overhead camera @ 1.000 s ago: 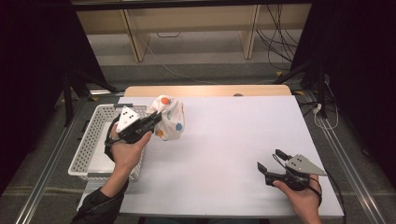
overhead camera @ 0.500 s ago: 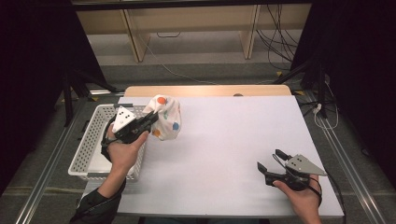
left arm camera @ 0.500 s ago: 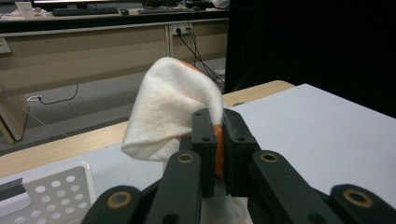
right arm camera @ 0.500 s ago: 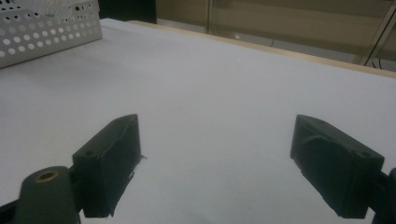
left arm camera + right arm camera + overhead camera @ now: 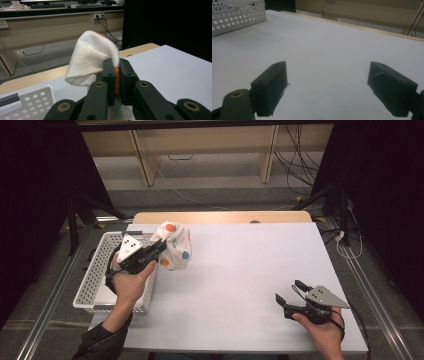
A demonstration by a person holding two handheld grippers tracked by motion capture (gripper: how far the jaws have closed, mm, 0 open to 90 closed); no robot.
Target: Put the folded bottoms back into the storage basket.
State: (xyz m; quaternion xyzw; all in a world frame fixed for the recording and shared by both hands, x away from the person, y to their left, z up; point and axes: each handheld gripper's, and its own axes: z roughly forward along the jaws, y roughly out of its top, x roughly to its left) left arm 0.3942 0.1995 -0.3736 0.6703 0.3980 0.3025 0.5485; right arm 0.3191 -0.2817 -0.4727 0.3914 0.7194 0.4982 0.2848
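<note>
Between left claw (image 5: pixel 115 82) jaws, spotted cloth (image 5: pixel 92 60).

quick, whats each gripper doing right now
Left gripper: shut on the white dotted cloth, held up beside the basket.
Right gripper: open, nothing between its jaws, low over the white table.

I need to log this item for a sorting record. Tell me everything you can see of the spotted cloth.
The cloth is white, soft and fleecy-looking, with orange and blue dots. It is bunched up and held in the air above the left part of the white table, just right of the perforated white basket. The left tool is clamped shut on a fold of it, and loose fabric rises above the jaws.
</note>
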